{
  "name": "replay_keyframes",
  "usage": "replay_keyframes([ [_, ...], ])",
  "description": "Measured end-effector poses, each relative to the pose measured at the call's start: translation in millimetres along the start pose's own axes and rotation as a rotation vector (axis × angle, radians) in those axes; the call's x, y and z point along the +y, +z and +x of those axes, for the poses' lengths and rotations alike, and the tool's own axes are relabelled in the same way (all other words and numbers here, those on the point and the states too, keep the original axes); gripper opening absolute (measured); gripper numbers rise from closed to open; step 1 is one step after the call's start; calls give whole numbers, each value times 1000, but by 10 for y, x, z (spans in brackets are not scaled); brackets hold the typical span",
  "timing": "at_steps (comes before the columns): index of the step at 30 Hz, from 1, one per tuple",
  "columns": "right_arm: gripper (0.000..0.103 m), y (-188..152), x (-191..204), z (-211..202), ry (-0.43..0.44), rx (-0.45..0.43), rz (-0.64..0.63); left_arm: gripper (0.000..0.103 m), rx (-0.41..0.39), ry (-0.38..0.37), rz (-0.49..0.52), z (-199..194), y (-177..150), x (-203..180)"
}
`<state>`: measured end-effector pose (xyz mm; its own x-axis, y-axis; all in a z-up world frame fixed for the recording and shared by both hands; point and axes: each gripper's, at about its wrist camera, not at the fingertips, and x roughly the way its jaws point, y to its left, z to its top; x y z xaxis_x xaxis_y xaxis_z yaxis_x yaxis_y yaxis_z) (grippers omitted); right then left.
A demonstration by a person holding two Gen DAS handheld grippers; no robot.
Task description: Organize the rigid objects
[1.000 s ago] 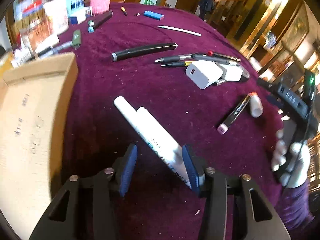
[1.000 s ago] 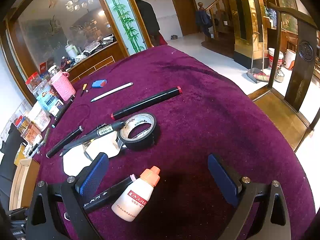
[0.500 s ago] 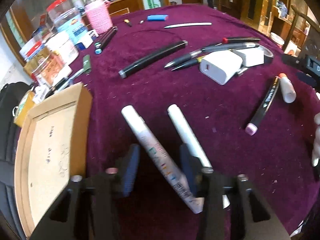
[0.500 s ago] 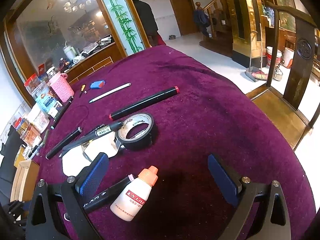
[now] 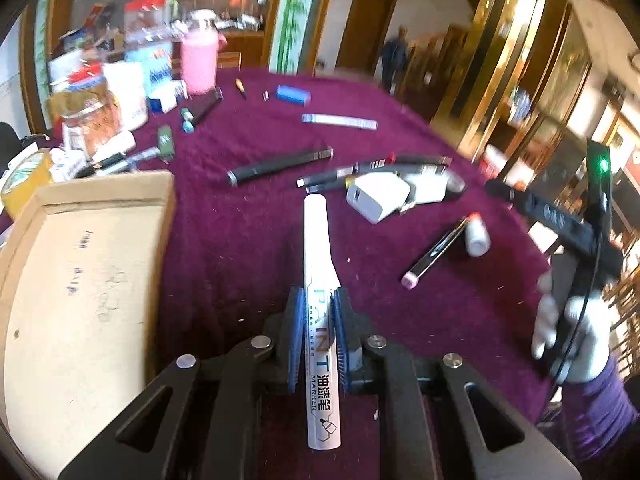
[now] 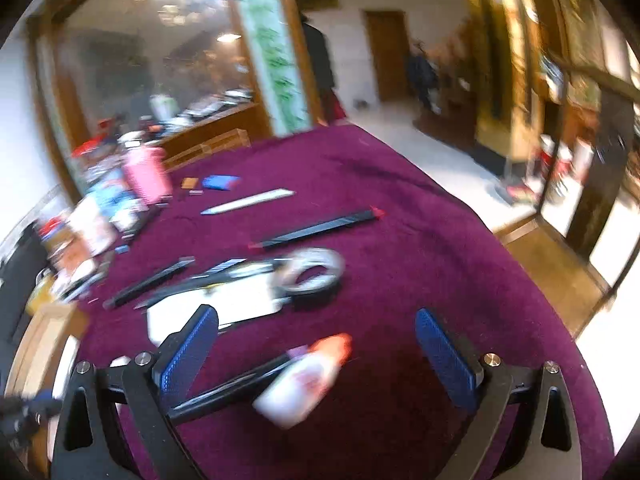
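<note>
left wrist: left gripper point(image 5: 318, 336) clamps white paint marker point(image 5: 318, 280); right gripper point(image 6: 316, 344) spread wide.

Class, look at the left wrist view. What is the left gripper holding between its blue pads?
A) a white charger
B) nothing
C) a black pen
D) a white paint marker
D: the left gripper has its blue pads pressed against both sides of the white paint marker, which points forward over the purple tablecloth.

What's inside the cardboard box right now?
The box shows only a bare cardboard floor with faint handwriting. Its near corner is hidden behind the left gripper, which holds the paint marker.
</note>
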<state>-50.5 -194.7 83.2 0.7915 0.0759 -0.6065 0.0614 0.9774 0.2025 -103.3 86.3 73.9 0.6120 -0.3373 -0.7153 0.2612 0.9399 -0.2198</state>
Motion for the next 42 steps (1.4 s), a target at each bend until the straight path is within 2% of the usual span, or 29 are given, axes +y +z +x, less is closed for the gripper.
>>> replay_keyframes([
  [3, 100, -99, 527, -240, 169, 32, -119, 14, -45, -51, -60, -250, -73, 148],
  [5, 100, -203, 930, -241, 237, 89, -225, 14, -66, -66, -96, -353, -112, 258],
  [8, 93, -373, 1431, -131, 260, 152, -342, 14, -90, -69, -144, -518, -204, 439],
  [11, 80, -511, 1742, 105, 249, 246, -402, 14, -104, -55, -186, -649, -297, 640],
  [13, 66, -612, 1848, 285, 220, 302, -415, 14, -114, -56, -212, -715, -352, 762],
  [14, 62, -654, 1882, 389, 199, 332, -419, 14, -119, -55, -225, -751, -380, 823],
  [16, 34, -707, 1913, 519, 159, 384, -424, 14, -130, -60, -241, -799, -413, 905],
  [17, 18, -695, 1893, 479, 155, 364, -416, 14, -133, -63, -246, -816, -424, 934],
  [18, 15, -698, 1891, 487, 151, 377, -416, 14, -136, -67, -250, -828, -434, 955],
  [21, 13, -692, 1853, 487, 154, 382, -402, 14, -142, -94, -261, -850, -454, 998],
  [24, 13, -622, 1783, 408, 212, 384, -340, 14, -139, -112, -262, -841, -436, 1019],
  [30, 14, -328, 1878, 101, 418, 346, -232, 14, -161, -174, -290, -926, -344, 1126],
  [33, 14, -195, 2088, 25, 533, 375, -207, 14, -175, -200, -309, -1029, -276, 1233],
  [37, 14, -164, 2427, 183, 608, 454, -170, 14, -130, -150, -285, -1037, -118, 1360],
  [39, 14, -190, 2597, 316, 605, 478, -159, 14, -89, -100, -267, -941, -7, 1457],
  [42, 14, -232, 2773, 580, 583, 523, -119, 14, -12, -96, -299, -655, 126, 1665],
])
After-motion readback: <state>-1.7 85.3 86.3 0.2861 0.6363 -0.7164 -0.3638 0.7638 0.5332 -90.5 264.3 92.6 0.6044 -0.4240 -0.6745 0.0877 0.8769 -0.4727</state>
